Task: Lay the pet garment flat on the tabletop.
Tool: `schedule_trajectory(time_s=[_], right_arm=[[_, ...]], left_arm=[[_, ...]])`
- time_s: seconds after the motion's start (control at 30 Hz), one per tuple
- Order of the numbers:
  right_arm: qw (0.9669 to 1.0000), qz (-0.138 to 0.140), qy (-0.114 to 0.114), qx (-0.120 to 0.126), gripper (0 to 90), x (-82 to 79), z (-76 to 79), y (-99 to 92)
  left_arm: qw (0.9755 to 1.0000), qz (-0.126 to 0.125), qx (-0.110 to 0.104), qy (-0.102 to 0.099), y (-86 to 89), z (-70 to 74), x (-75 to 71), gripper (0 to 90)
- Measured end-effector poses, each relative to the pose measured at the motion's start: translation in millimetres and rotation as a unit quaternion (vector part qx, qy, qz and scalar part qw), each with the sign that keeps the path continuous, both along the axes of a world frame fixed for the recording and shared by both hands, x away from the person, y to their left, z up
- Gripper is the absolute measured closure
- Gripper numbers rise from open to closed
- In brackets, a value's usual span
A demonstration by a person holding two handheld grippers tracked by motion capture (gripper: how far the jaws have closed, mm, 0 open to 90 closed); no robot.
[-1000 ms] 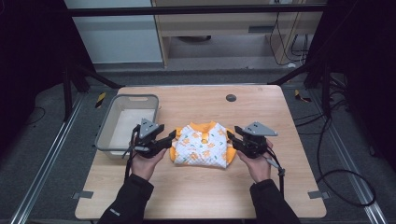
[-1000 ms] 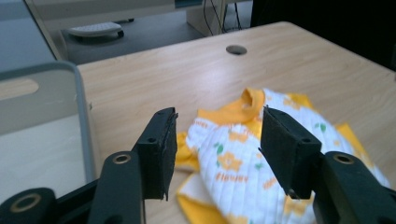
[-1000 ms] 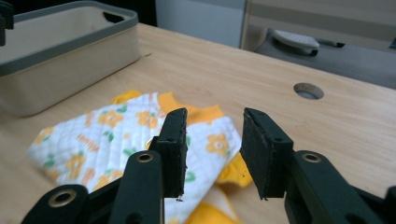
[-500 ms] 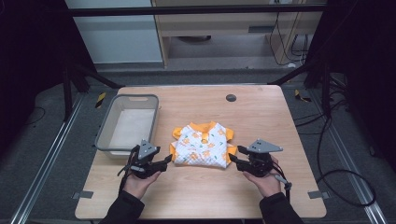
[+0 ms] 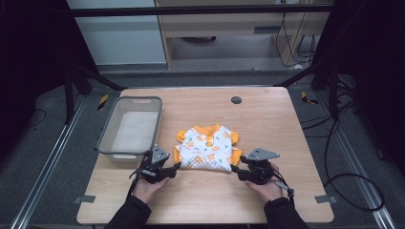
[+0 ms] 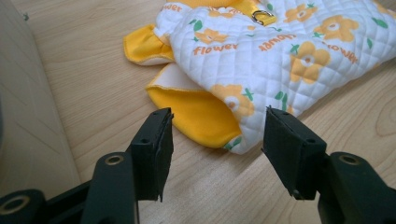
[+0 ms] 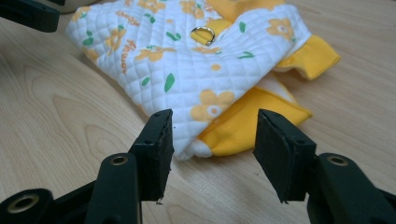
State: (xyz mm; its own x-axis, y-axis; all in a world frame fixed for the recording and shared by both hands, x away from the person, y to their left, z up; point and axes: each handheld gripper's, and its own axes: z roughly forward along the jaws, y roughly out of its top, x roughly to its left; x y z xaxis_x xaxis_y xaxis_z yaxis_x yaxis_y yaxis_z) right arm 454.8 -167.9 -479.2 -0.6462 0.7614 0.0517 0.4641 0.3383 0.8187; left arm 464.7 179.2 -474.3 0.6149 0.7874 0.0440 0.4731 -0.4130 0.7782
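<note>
The word "flower" is printed in orange on the quilted white garment (image 6: 280, 51), beside its yellow blossoms; it repeats across the fabric, some copies upside down. No other writing is legible.

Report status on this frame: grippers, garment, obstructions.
Left gripper open, right gripper jaws just opening, both at near corners of folded flowered garment, not gripping. Grey bin off to left, nothing blocking.

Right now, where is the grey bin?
In the high view the grey bin sits on the table's left side, beside and apart from the flowered garment, just beyond the left gripper.
</note>
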Motion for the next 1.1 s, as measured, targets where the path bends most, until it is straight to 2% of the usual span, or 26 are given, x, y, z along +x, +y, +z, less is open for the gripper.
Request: schedule_trajectory(time_s=[0.17, 0.5, 0.6, 0.67, 0.77, 0.9, 1.0, 1.1], right_arm=[[0.9998, 0.014, 0.012, -0.007, 46.8, 1.5, -6.0, 7.8], [0.9984, 0.032, 0.030, -0.034, 48.9, 4.0, -16.5, 21.9], [0.9981, 0.030, 0.033, -0.041, 54.2, 5.8, -18.0, 22.2], [0.9980, 0.026, 0.034, -0.046, 60.1, 7.0, -19.2, 22.2], [0.9978, 0.022, 0.038, -0.050, 69.0, 8.0, -18.8, 22.3], [0.9976, 0.026, 0.042, -0.047, 76.3, 7.6, -16.3, 23.5], [0.9978, 0.030, 0.042, -0.042, 79.2, 7.3, -14.5, 23.2], [0.9981, 0.031, 0.043, -0.033, 80.6, 6.4, -11.5, 21.5]], left_arm=[[0.9999, -0.010, -0.003, 0.007, -3.7, -2.7, 0.9, 45.8], [0.9987, -0.038, 0.023, 0.024, -14.7, -12.7, 2.1, 53.6], [0.9983, -0.039, 0.030, 0.030, -16.3, -15.8, 3.7, 58.3], [0.9984, -0.035, 0.023, 0.037, -15.4, -15.6, 4.7, 62.4], [0.9983, -0.039, 0.008, 0.044, -13.7, -15.0, 5.9, 75.4], [0.9979, -0.043, 0.017, 0.045, -14.8, -16.6, 6.2, 85.5], [0.9978, -0.045, 0.013, 0.046, -14.7, -15.1, 4.9, 87.7], [0.9979, -0.049, 0.000, 0.043, -12.2, -9.5, 2.6, 88.3]])
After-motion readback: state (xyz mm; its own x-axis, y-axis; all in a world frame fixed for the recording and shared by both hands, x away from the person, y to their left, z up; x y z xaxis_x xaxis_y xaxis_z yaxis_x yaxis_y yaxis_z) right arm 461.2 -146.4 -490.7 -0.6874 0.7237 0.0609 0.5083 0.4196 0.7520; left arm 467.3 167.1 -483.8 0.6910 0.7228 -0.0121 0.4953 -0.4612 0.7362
